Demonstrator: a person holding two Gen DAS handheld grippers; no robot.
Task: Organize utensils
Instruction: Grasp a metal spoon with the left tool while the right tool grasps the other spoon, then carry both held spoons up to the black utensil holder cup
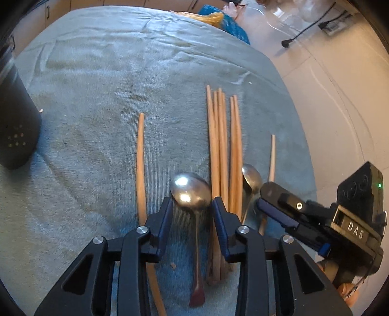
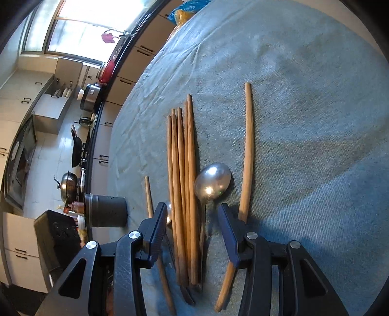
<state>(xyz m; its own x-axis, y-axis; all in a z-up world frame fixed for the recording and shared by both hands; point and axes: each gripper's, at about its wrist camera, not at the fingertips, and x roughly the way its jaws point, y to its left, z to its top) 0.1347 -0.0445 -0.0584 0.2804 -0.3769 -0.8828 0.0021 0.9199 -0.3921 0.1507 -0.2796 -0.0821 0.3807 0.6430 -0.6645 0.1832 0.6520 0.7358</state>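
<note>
Several wooden chopsticks (image 1: 222,150) lie bundled on a blue-grey towel (image 1: 109,85). A metal spoon (image 1: 190,192) lies left of the bundle, its handle between the open jaws of my left gripper (image 1: 192,206). A second spoon (image 1: 251,177) lies right of the bundle. Single chopsticks lie at the left (image 1: 140,165) and right (image 1: 272,160). My right gripper (image 1: 265,201) hovers at the right. In the right wrist view my right gripper (image 2: 192,216) is open, straddling the chopstick bundle (image 2: 181,182) and the spoon (image 2: 212,184).
A dark perforated utensil holder (image 1: 17,126) stands at the towel's left; it also shows in the right wrist view (image 2: 105,210). A blue bag (image 1: 228,21) lies at the far edge. Kitchen counters and a stove (image 2: 73,170) lie beyond the table.
</note>
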